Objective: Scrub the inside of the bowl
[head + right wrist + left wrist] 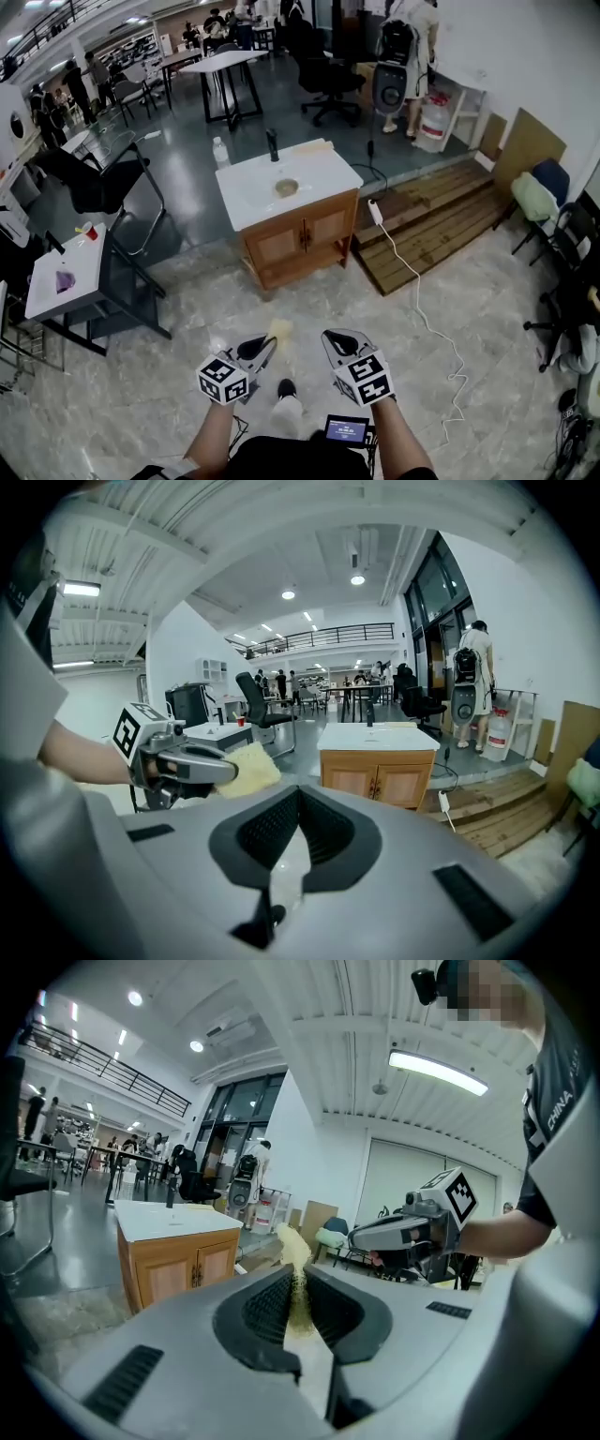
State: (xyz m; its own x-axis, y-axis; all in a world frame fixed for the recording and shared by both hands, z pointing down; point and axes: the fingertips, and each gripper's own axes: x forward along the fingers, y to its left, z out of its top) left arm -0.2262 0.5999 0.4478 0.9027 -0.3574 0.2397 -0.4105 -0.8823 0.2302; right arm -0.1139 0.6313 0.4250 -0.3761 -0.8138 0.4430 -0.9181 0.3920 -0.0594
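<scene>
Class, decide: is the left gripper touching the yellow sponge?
Touching. The left gripper view shows the left gripper with its jaws closed on the yellow sponge, which is pinched between them.

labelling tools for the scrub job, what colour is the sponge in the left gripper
Pale yellow. The sponge shows best in the right gripper view.

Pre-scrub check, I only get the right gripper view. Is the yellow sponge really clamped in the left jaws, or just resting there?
Observer: Clamped. In the left gripper view the yellow sponge is pinched between the left gripper's closed jaws, its end sticking out past them.
Operator: I can't see down into the sink. Is the bowl there?
Observer: The head view shows a small tan round thing in the basin of the white-topped wooden cabinet. It is likely the bowl, but too small to be sure.
</scene>
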